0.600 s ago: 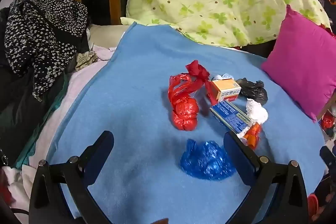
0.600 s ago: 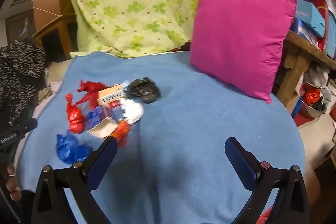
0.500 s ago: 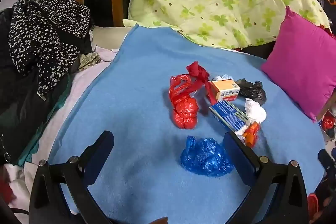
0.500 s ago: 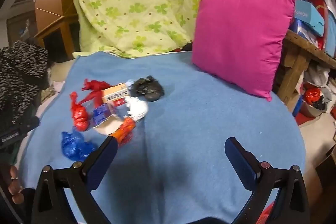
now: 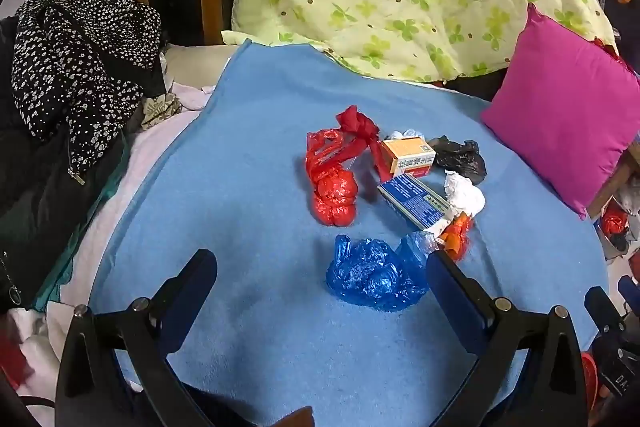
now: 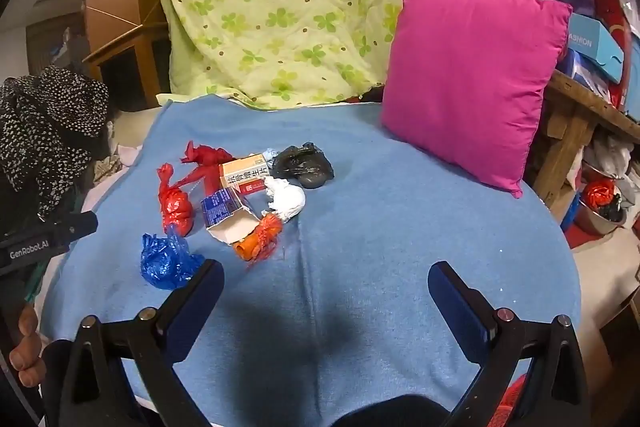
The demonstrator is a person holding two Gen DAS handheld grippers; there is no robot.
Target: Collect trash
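A pile of trash lies on a blue blanket (image 5: 248, 155): a knotted red bag (image 5: 332, 187), a crumpled blue bag (image 5: 372, 277), an orange box (image 5: 408, 157), a blue box (image 5: 414, 201), a white wad (image 5: 464, 195), a black bag (image 5: 460, 157) and an orange wrapper (image 5: 456, 237). My left gripper (image 5: 320, 275) is open and empty, just short of the blue bag. My right gripper (image 6: 324, 287) is open and empty over bare blanket (image 6: 400, 211), right of the blue bag (image 6: 166, 261), with the red bag (image 6: 176, 207) and black bag (image 6: 306, 165) beyond.
A magenta pillow (image 6: 468, 83) leans at the blanket's right. A green flowered quilt (image 6: 288, 7) is heaped behind. Dark spotted clothing (image 5: 76, 63) lies at the left. A wooden shelf (image 6: 592, 115) with boxes and a metal bowl (image 6: 600, 215) on the floor stand at the right.
Both grippers have shifted slightly, so the trash pile sits a little differently in each view. Nothing was taken hold of; both stay open.
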